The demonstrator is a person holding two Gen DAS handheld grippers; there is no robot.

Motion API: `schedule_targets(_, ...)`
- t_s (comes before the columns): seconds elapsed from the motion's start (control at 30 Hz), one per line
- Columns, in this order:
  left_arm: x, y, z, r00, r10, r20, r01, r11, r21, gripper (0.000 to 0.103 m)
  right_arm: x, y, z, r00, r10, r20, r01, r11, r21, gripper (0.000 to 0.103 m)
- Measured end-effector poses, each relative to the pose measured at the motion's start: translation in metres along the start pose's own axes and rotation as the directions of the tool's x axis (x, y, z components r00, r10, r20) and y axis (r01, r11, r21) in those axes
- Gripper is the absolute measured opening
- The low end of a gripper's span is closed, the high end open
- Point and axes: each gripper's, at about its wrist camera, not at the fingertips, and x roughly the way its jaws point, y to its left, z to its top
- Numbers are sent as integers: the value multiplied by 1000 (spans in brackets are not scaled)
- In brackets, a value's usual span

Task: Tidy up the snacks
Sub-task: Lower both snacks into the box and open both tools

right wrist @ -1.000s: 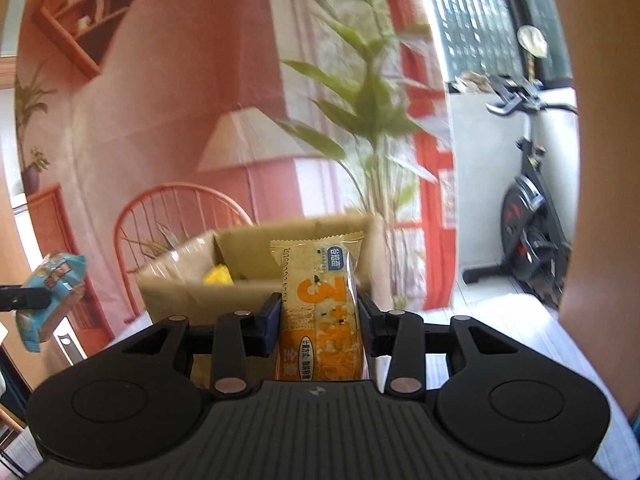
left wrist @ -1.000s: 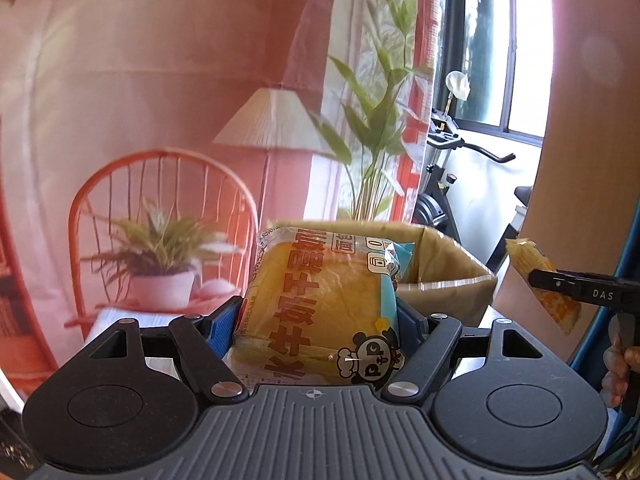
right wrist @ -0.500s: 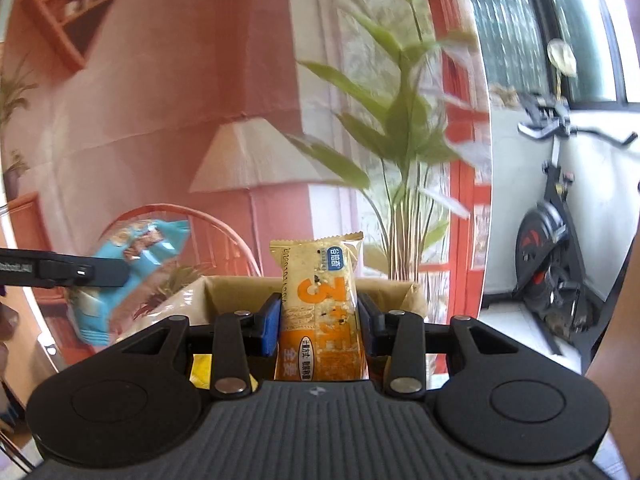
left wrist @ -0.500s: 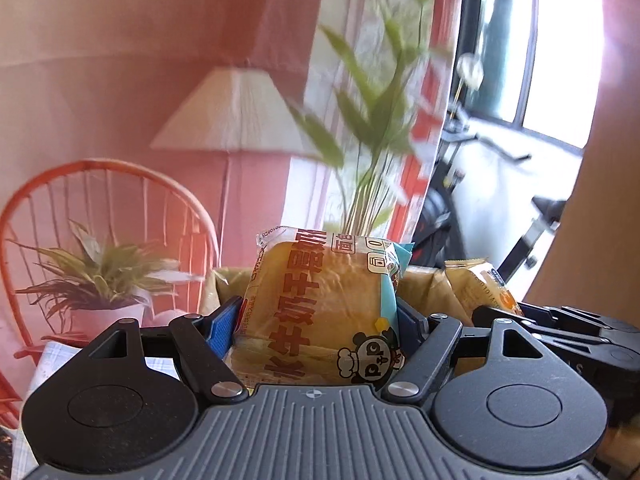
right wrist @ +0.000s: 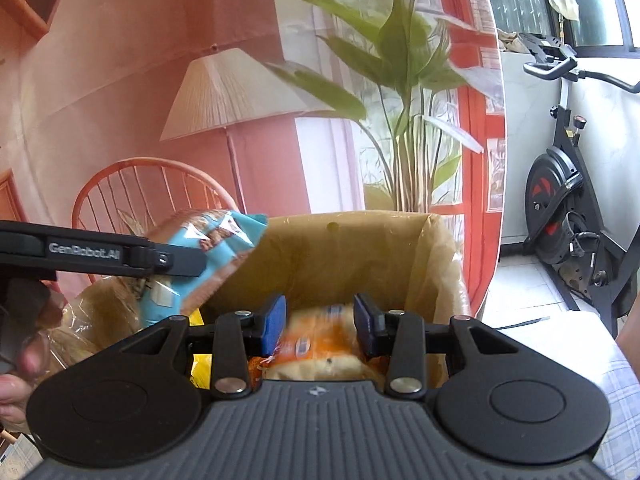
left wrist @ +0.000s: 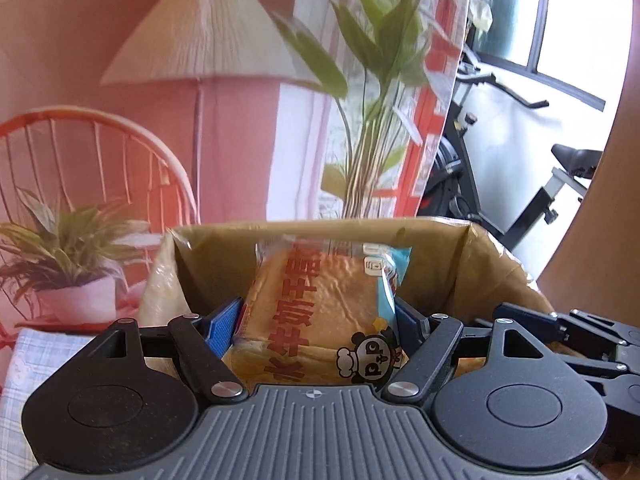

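My left gripper (left wrist: pixel 316 320) is shut on a bread packet (left wrist: pixel 320 312), yellow with red characters and a blue edge, held upright over the open cardboard box (left wrist: pixel 320 226). From the right wrist view, that same bread packet (right wrist: pixel 216 248) sits in the left gripper (right wrist: pixel 188 260) above the box's left rim. My right gripper (right wrist: pixel 320 320) hangs over the box (right wrist: pixel 348 216), its blue pads apart. An orange snack packet (right wrist: pixel 316 344) lies blurred below the pads, inside the box and free of them. In the left wrist view the right gripper (left wrist: pixel 520 320) shows at the right.
Inside the plastic-lined box are a yellow packet (right wrist: pixel 200 364) and pale bread (right wrist: pixel 320 366). A hand (right wrist: pixel 16 360) is at the left edge. Behind stand a printed backdrop, a tall plant (right wrist: pixel 404 80) and an exercise bike (right wrist: pixel 560 200). Checked cloth (left wrist: pixel 24 360) covers the table.
Both grippers have moved in over the box, which now fills the lower view. The orange packet, upright between the right pads before, has dropped below them into the box.
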Motion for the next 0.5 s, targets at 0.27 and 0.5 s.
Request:
schedule_targets(0.27,-21,7,4,997,-25,66,26,1000,-14,82,-17,10,1,1000,-10,21,11,999,-40,45)
schedule_targets(0.5,-65,4,-2,993,-22,114,20,1000,20,82,-43,24,0,999,-16,30,18,998,-64,45)
